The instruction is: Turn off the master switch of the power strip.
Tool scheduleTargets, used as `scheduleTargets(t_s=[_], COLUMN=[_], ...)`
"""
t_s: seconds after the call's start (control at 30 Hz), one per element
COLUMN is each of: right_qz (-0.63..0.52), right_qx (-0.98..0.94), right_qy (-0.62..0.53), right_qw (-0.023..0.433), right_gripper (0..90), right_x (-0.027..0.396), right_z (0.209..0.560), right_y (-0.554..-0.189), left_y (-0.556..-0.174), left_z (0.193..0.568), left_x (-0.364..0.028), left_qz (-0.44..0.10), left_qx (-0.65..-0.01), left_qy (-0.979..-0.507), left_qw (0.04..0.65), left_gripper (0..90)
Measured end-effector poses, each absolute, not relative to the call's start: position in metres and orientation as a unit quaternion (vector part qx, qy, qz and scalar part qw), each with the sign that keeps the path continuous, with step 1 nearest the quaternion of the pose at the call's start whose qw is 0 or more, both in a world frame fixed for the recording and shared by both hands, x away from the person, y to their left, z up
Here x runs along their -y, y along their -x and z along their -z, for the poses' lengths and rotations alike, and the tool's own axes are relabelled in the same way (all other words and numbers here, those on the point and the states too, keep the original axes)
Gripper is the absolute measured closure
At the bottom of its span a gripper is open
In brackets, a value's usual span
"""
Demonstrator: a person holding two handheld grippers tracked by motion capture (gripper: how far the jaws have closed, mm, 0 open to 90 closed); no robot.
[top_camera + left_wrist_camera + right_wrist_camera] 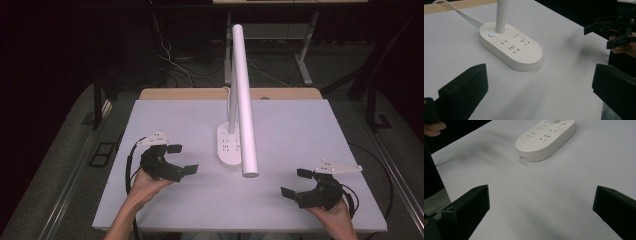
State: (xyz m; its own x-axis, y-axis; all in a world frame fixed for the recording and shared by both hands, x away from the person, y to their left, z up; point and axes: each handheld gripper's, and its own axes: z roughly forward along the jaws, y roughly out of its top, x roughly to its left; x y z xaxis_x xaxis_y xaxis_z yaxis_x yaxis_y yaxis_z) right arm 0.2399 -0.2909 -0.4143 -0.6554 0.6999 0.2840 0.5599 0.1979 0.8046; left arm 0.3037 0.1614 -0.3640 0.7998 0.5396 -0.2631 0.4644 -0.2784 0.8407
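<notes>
While both grippers, left (181,159) and right (295,183), hover gaping and empty near the desk's front edge, approaching the lamp (229,146) likely comes next

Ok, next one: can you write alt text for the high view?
A white desk lamp with an oval socket base stands mid-table, its long head reaching toward the near edge. A person's hands hold black tongs either side of it, the left tongs and right tongs both open, empty and pointing inward.
</notes>
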Motion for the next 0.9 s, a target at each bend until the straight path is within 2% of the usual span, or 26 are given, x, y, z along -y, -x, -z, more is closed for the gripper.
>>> scheduleTargets(t_s=[0.9], right_qz=[-0.48], right_qx=[-0.773], right_qy=[-0.408], right_qw=[0.071], right_gripper=[0.3], right_x=[0.293], right_z=[0.415], right_y=[-0.24], left_y=[-0.345], left_z=[0.352], left_x=[-0.149], left_qz=[-0.04], left_qx=[-0.318], left_qy=[-0.81], left_qw=[0.491], left_gripper=[0.0])
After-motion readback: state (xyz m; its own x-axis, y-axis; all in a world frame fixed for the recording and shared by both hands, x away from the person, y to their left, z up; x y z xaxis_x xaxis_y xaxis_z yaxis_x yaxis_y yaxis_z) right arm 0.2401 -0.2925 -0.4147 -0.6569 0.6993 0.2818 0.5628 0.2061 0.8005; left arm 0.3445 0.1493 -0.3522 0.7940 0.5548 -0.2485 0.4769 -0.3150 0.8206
